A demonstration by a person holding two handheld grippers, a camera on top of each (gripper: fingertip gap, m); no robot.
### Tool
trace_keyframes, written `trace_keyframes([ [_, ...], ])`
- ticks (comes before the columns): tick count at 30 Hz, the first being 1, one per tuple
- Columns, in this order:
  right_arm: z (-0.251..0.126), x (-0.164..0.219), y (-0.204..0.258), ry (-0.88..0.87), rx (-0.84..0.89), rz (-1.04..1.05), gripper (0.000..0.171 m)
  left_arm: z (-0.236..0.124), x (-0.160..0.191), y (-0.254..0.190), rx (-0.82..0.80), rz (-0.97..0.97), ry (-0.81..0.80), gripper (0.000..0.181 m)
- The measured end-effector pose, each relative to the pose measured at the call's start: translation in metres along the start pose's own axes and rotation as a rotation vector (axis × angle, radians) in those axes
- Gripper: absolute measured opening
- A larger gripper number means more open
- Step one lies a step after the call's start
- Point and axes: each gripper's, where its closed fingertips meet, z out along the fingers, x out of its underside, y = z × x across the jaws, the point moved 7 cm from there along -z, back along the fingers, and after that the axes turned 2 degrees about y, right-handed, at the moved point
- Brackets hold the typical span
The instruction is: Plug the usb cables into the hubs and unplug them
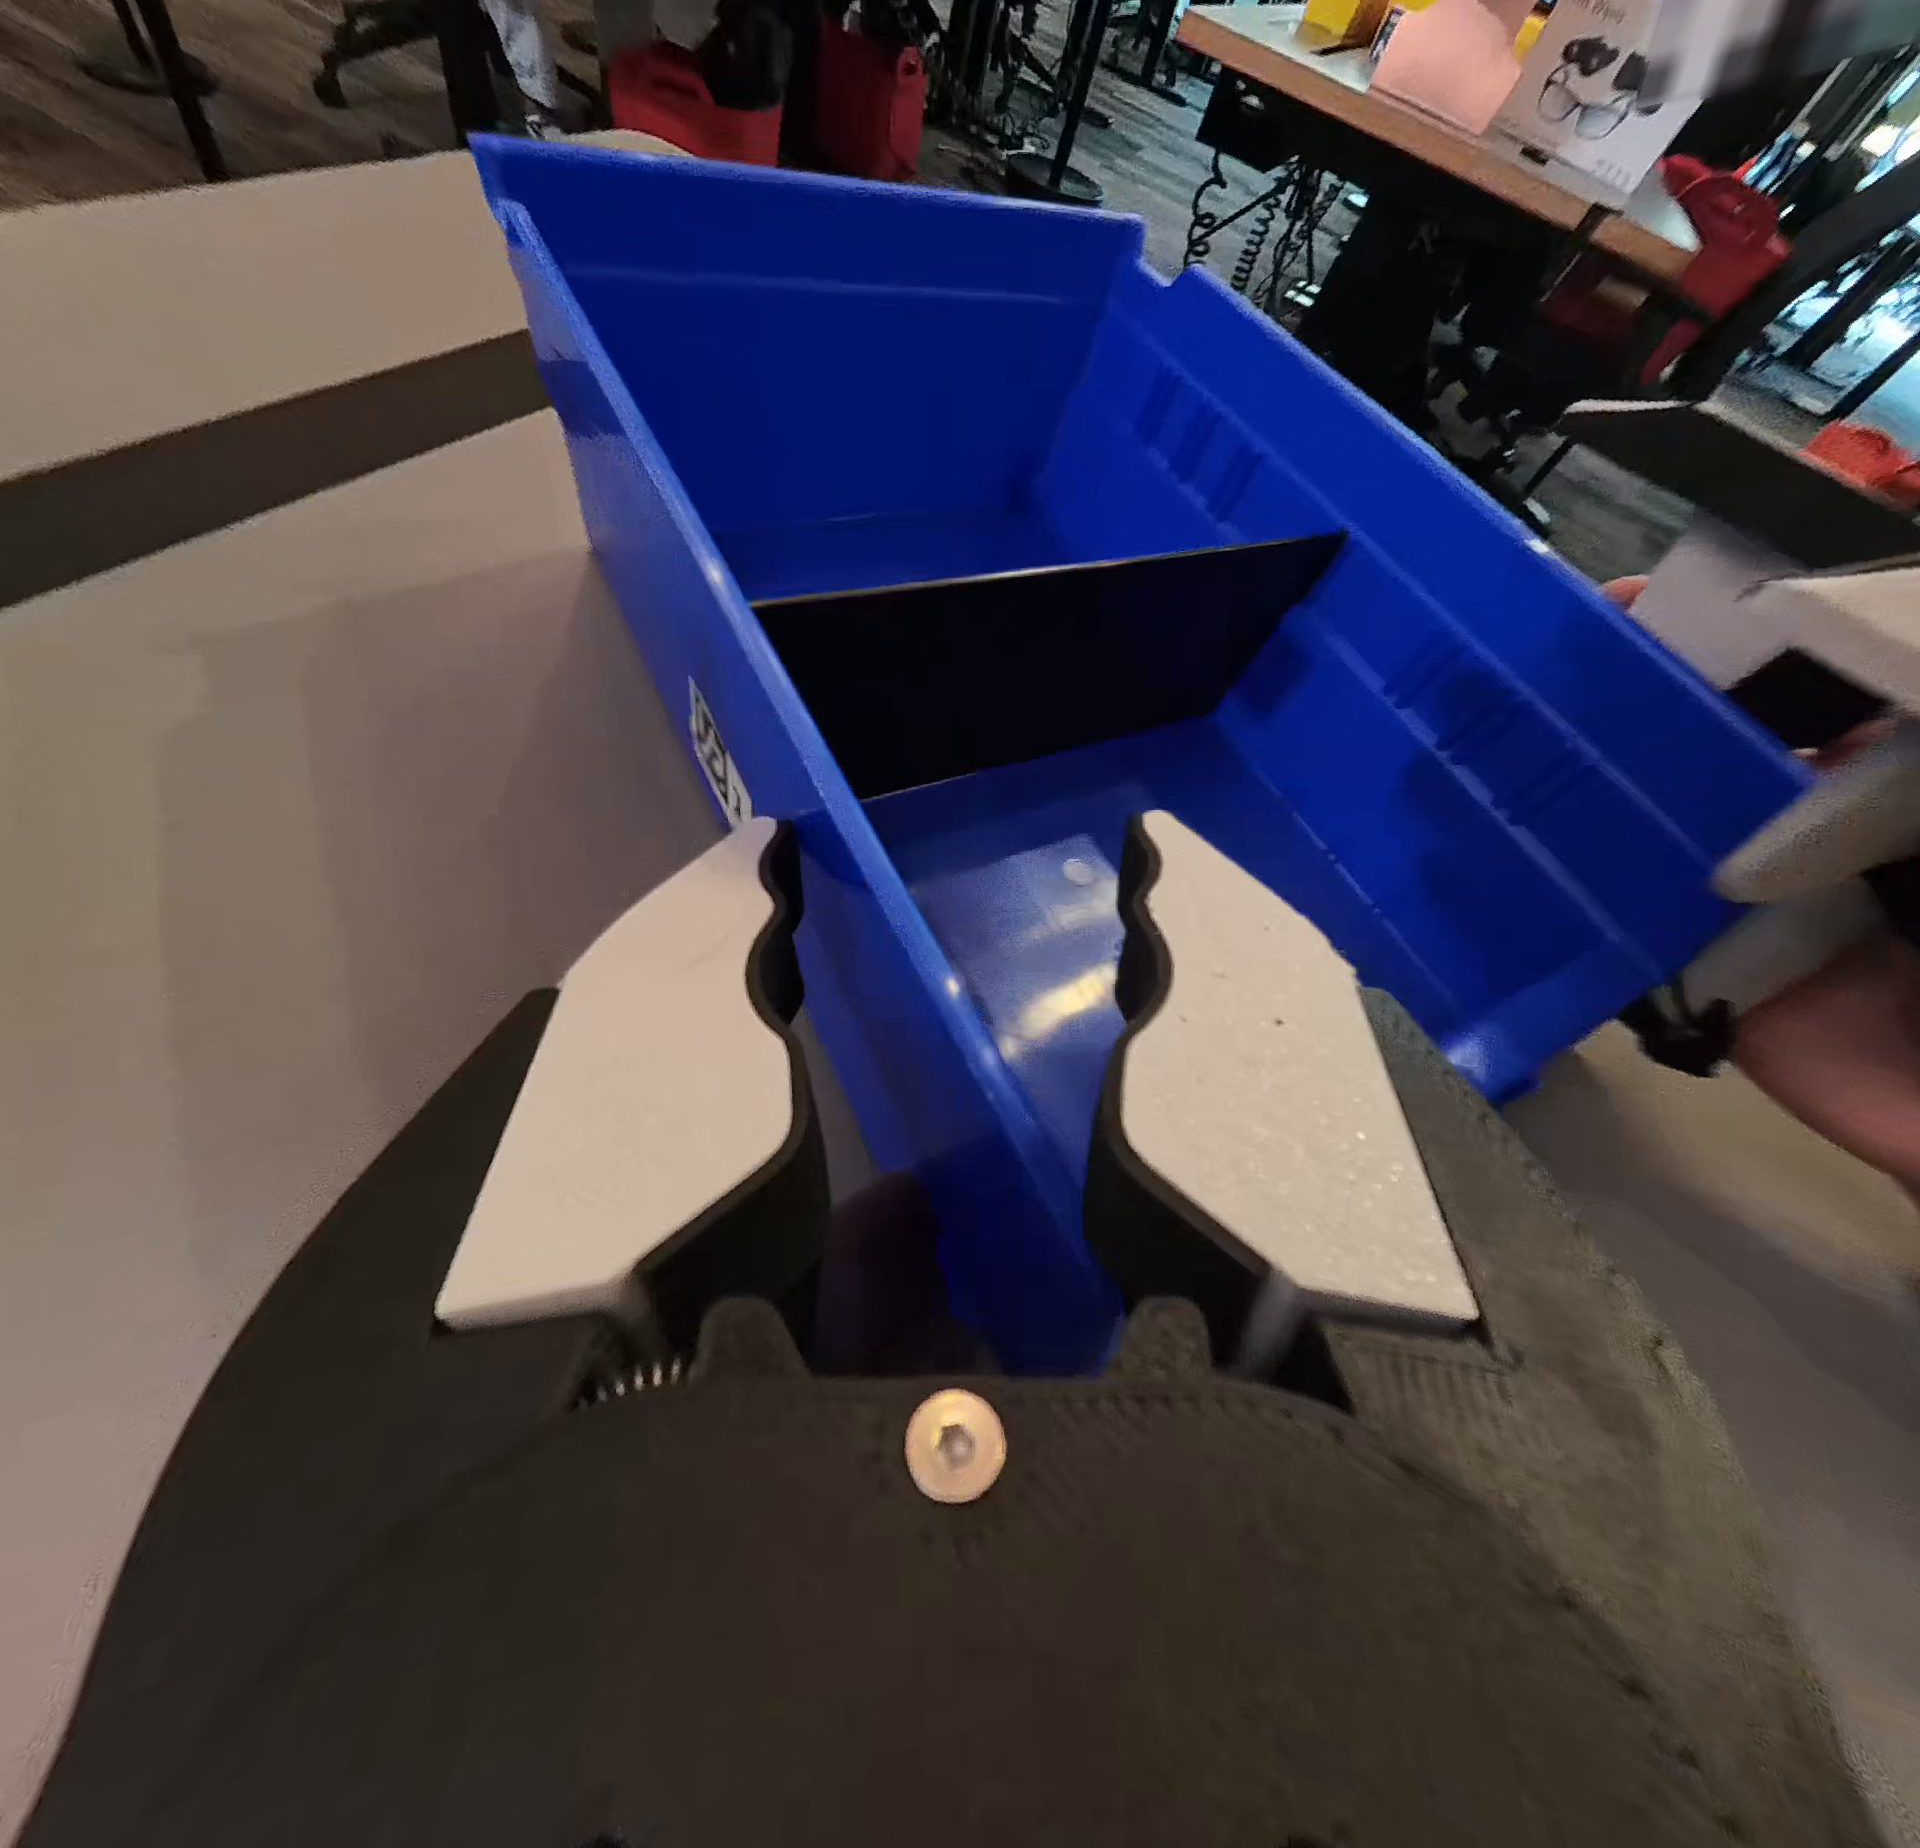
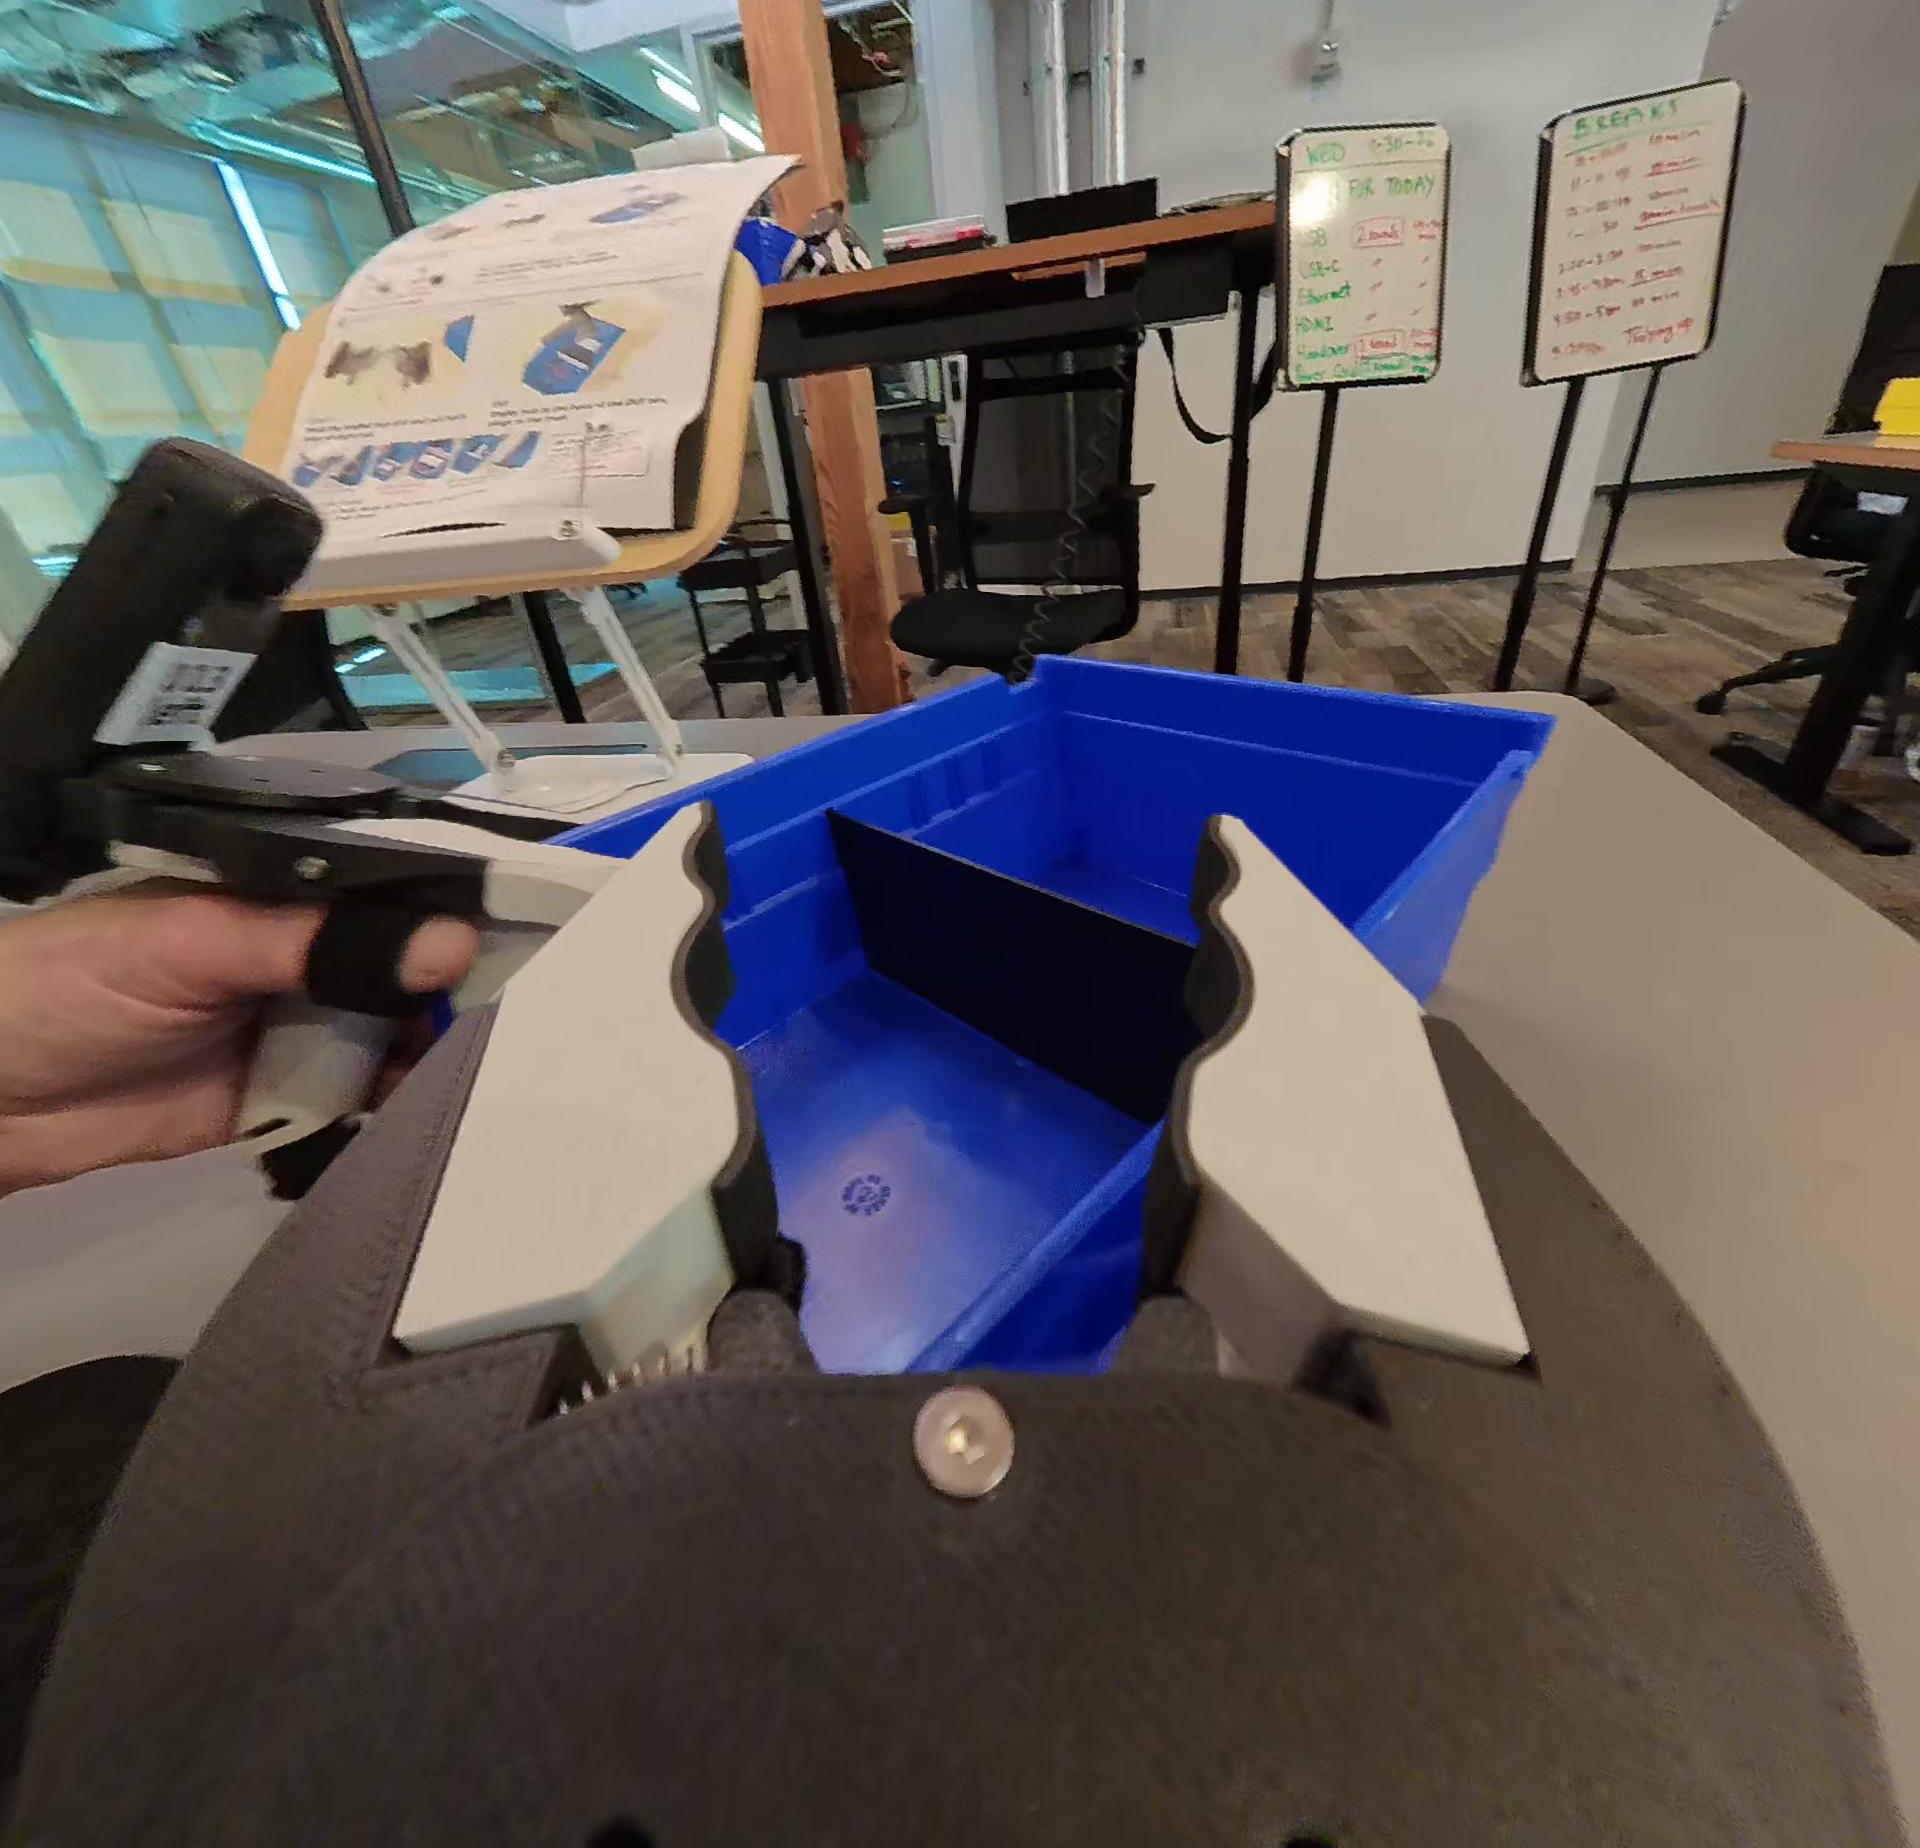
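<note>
An empty blue bin (image 1: 831, 364) with a black divider (image 1: 1018, 666) stands on a grey table (image 1: 260, 759). No USB cable or hub is in view. My left gripper (image 1: 956, 842) is open, and the bin's left wall runs between its fingers. My right gripper (image 2: 956, 842) is open wide over the bin (image 2: 1247, 749), near the divider (image 2: 1018, 946), and the bin's near right wall passes between its fingers. The right gripper also shows at the bin's right wall in the left wrist view (image 1: 1787, 863). The left gripper shows at the bin's left side in the right wrist view (image 2: 499, 879).
A tilted stand with an instruction sheet (image 2: 509, 364) sits on the table behind the bin. Two whiteboards (image 2: 1361, 250) and an office chair (image 2: 1029, 551) stand beyond. A desk with boxes (image 1: 1455, 105) is farther off. A hand (image 2: 156, 1019) holds the left gripper.
</note>
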Motion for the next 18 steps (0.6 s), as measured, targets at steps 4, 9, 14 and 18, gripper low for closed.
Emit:
trace_keyframes([
  [4,0.009,-0.005,-0.026,0.036,0.039,0.03,0.078,0.004,-0.002,-0.014,0.053,-0.076,-0.012,0.077],
  [9,0.033,-0.008,-0.069,0.098,0.034,0.078,0.071,0.02,-0.013,-0.024,0.047,-0.192,-0.071,0.093],
  [14,0.061,-0.01,-0.114,0.163,-0.045,0.136,0.066,0.041,-0.022,-0.032,0.009,-0.271,-0.123,0.1],
  [18,0.081,-0.009,-0.15,0.18,-0.133,0.201,0.064,0.057,-0.029,-0.038,-0.007,-0.324,-0.174,0.102],
])
